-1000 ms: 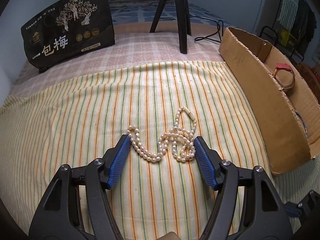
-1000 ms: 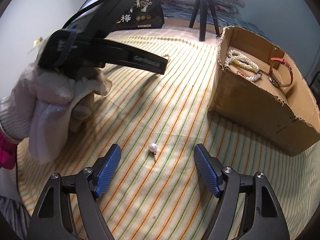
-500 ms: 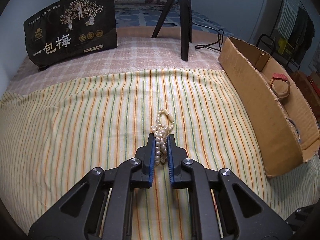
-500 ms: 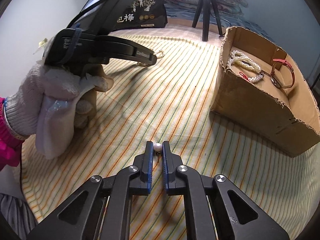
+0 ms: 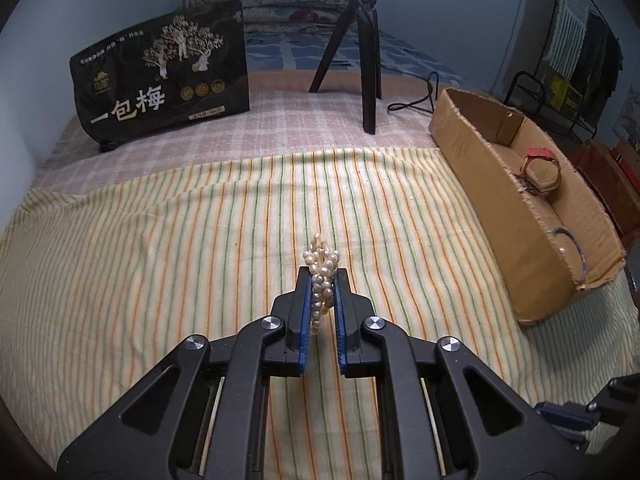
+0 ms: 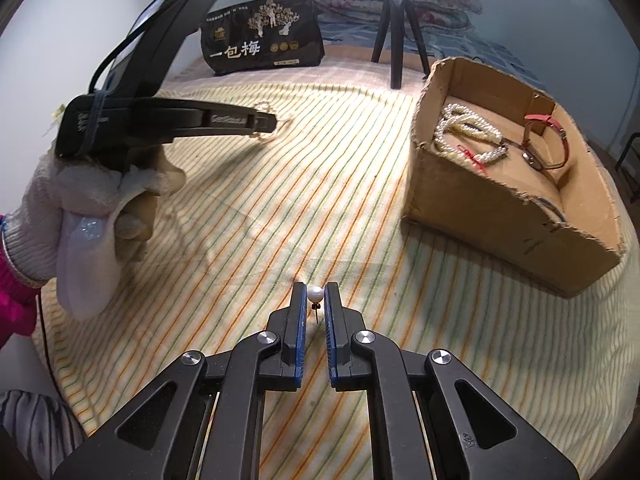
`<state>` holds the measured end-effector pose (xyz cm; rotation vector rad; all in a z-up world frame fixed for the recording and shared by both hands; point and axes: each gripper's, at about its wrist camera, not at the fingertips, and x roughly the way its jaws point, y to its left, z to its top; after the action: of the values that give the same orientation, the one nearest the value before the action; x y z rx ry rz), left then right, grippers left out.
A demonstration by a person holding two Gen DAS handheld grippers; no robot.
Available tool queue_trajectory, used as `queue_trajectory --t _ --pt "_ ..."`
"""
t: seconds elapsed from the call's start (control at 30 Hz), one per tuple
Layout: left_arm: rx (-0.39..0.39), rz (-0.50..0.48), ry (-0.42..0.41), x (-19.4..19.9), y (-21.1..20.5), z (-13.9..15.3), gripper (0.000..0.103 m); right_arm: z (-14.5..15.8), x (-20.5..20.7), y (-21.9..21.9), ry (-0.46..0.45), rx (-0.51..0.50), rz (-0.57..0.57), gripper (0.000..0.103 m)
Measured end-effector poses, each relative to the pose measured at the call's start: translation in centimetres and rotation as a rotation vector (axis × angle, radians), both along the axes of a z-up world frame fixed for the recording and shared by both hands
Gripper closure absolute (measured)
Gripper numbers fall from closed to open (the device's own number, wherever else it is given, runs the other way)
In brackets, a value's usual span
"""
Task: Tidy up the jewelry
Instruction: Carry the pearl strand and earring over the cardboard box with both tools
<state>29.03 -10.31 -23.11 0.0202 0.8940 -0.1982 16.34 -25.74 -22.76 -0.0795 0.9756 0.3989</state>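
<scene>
Your left tool (image 5: 323,280), at lower centre of the left wrist view, has just closed on the bunched strand of small cream pearl beads (image 5: 321,276). Its blue pads pinch the strand's middle; a loose clump stands above the tips. Whether the strand has cleared the yellow striped bedspread (image 5: 160,260) cannot be told. Treat this strand as light, limp and slippery: the round beads can roll between the pads, and free loops will swing and snag. Hold several runs of beads together, as now, not a single run.

At the right of the same view stands the open brown cardboard box (image 5: 496,184), well apart from the strand. Judged from the task, it is the destination.

In the right wrist view, the gloved hand (image 6: 92,200) with the left tool fills the upper left. At lower centre, your right tool (image 6: 316,294) has just closed on the single white pearl stud with a thin metal pin (image 6: 315,294). The pearl sits between the very pad tips and the pin points back between the fingers. Regard it as tiny, hard and smooth, liable to pop out; its pin may bend. Grip across the pearl, not the pin. The stud sits low over the bedspread.
</scene>
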Motion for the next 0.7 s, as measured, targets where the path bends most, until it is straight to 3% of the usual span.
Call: queue_trajectory --t 0.7 --pt "-0.047 -0.022 -0.078 -3.9 0.8 5.8 0.095 7.2 -2.2 -5.3 -0.147 -0.015 -0.089 0.096"
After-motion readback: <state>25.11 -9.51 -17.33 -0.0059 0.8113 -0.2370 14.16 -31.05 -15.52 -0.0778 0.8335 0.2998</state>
